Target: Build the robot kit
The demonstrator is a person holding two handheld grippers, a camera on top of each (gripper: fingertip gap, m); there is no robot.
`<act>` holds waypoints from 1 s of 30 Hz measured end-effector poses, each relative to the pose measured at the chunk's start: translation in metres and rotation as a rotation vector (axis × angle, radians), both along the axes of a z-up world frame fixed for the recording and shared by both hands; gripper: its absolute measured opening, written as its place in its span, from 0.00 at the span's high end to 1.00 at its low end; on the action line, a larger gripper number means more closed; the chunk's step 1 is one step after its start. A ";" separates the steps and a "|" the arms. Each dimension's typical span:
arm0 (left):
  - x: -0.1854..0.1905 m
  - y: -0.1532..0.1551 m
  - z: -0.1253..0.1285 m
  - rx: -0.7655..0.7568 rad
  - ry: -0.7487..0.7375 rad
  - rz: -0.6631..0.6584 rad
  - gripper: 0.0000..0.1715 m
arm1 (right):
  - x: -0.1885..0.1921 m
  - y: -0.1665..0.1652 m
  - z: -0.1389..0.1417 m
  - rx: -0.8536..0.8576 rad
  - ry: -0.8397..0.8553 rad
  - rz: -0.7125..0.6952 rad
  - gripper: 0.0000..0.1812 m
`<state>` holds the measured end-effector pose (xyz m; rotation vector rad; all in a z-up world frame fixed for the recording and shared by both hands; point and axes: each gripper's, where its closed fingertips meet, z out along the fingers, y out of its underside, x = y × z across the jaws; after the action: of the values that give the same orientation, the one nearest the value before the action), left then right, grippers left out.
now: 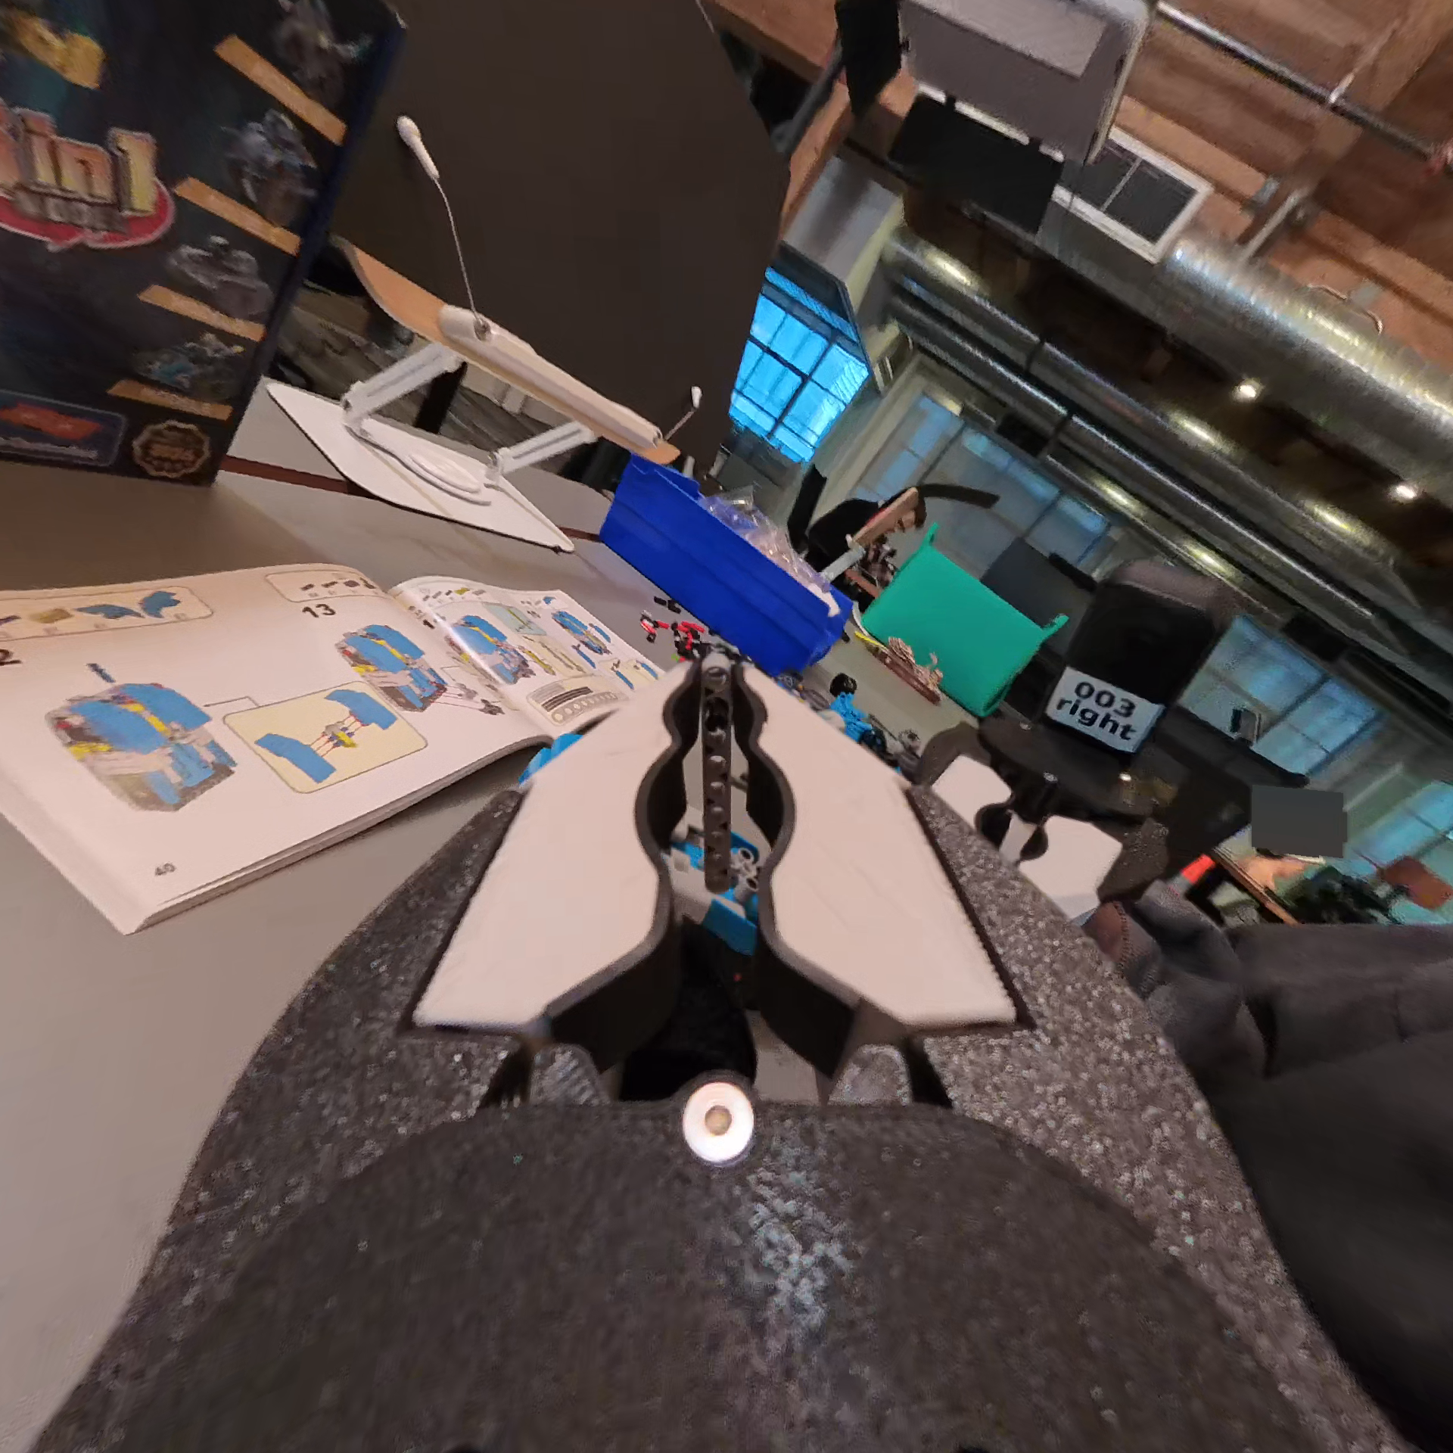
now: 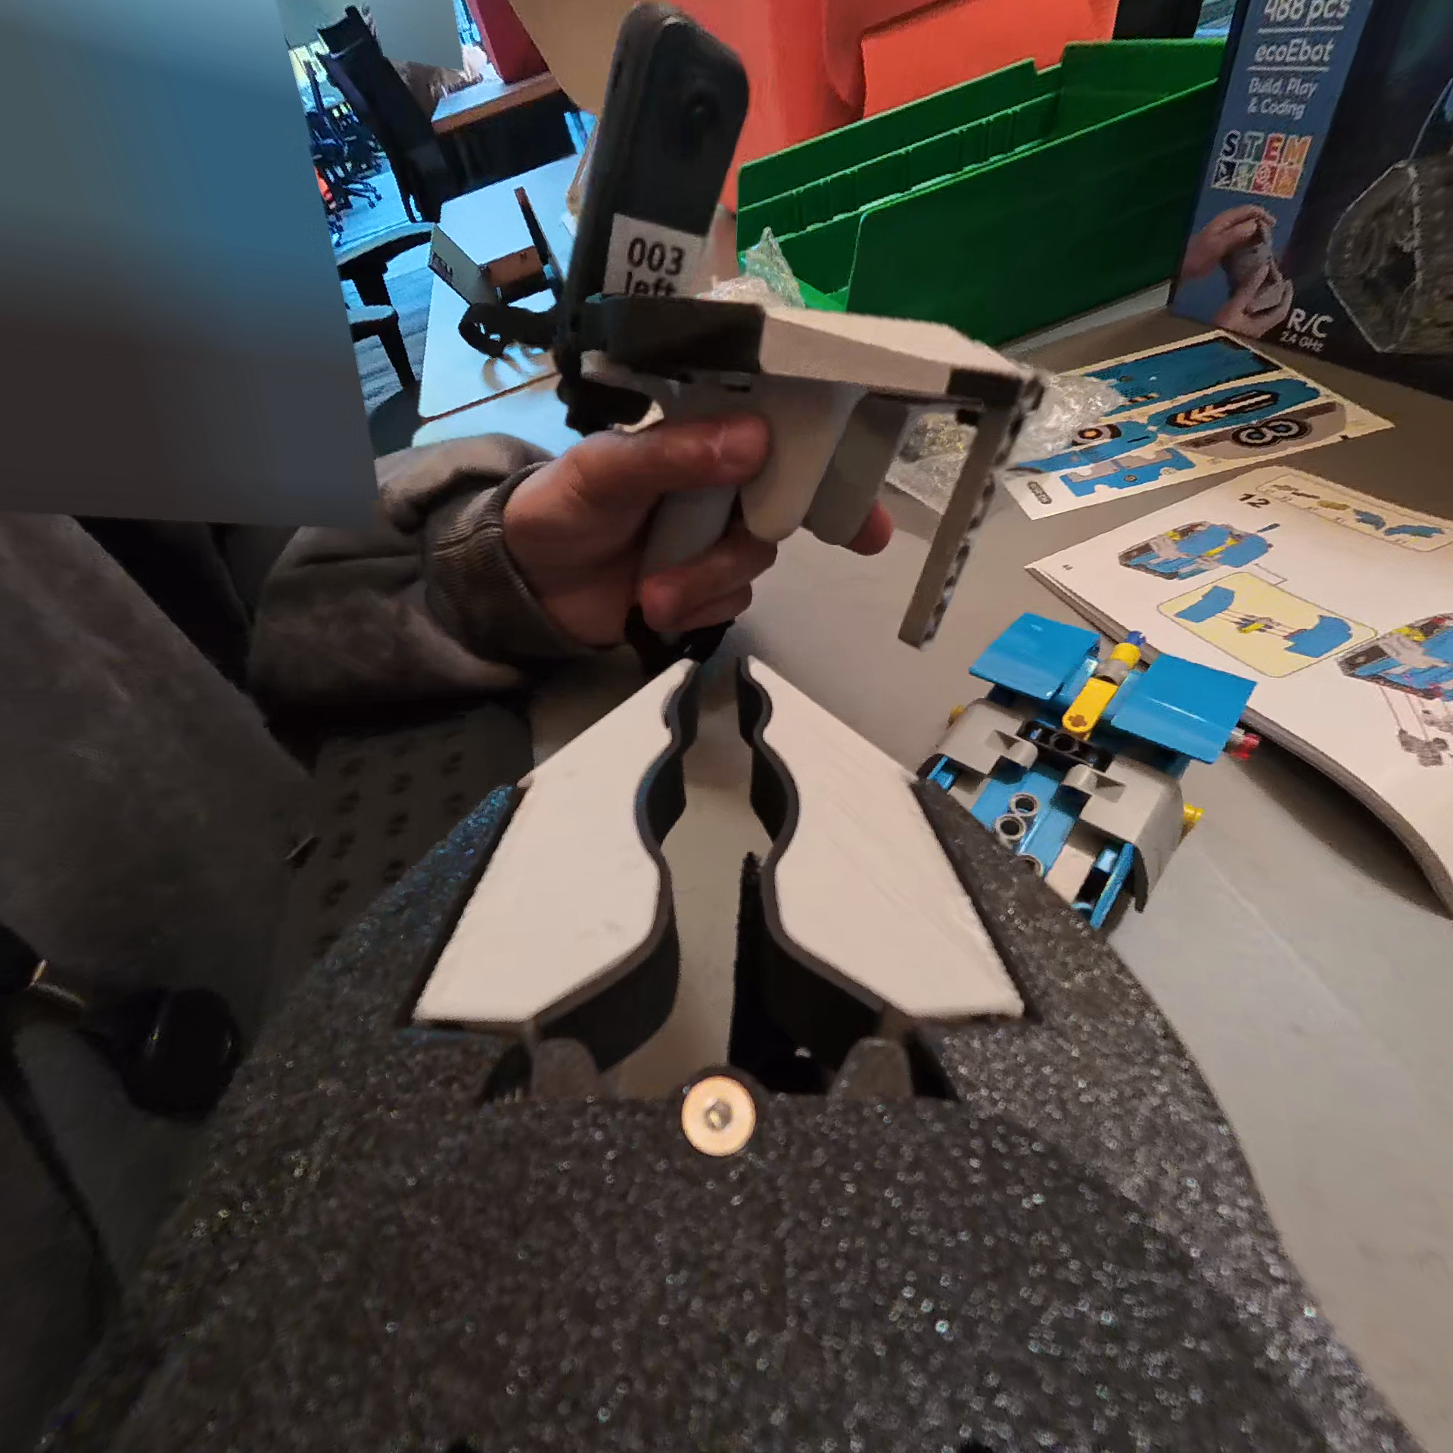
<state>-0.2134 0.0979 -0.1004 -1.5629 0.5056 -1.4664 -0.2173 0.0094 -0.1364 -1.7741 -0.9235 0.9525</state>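
The grey table (image 2: 1297, 1022) carries everything, and the biggest things on it are the printed boxes: the dark one (image 1: 118, 236) in my left wrist view, another box (image 2: 1321, 157) in my right, with a green bin (image 2: 983, 196) beside it and a blue bin (image 1: 708, 566) farther off. Nearer lies the open instruction booklet (image 1: 275, 708), a sticker sheet (image 2: 1179, 424) beyond it, and just beside the booklet the half-built blue and grey brick vehicle (image 2: 1085, 755), resting on the table apart from both claws. My left gripper (image 1: 717, 676) is clenched on a long grey perforated beam (image 1: 715, 770), pinched at its top end so the rest hangs down toward the vehicle without touching it; my hand (image 2: 645, 527) wraps the grip. I judge the beam light and stiff, smooth plastic that could pivot or slip in a tip-only pinch, so a hold nearer its middle, flat faces against the pads, would steady it. My right gripper (image 2: 717, 676) is empty, its jaws only a narrow gap apart, low over the table edge, well clear of the model. The model looks light but loosely pinned, best held by its grey frame.
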 end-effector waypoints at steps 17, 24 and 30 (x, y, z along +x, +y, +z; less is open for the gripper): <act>-0.030 -0.018 0.020 0.241 0.081 0.121 0.96 | -0.062 -0.157 -0.046 0.049 -0.407 0.498 0.93; -0.022 -0.023 0.017 0.235 0.090 0.080 0.96 | -0.070 -0.169 -0.065 0.085 -0.501 0.563 0.84; -0.023 -0.026 0.020 0.244 0.083 0.079 0.96 | -0.074 -0.169 -0.065 0.303 -0.571 0.709 0.84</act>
<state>-0.2366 0.0724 -0.0807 -1.4374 0.6392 -1.2350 -0.2913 -0.1599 -0.2011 -1.4810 -2.0349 0.6549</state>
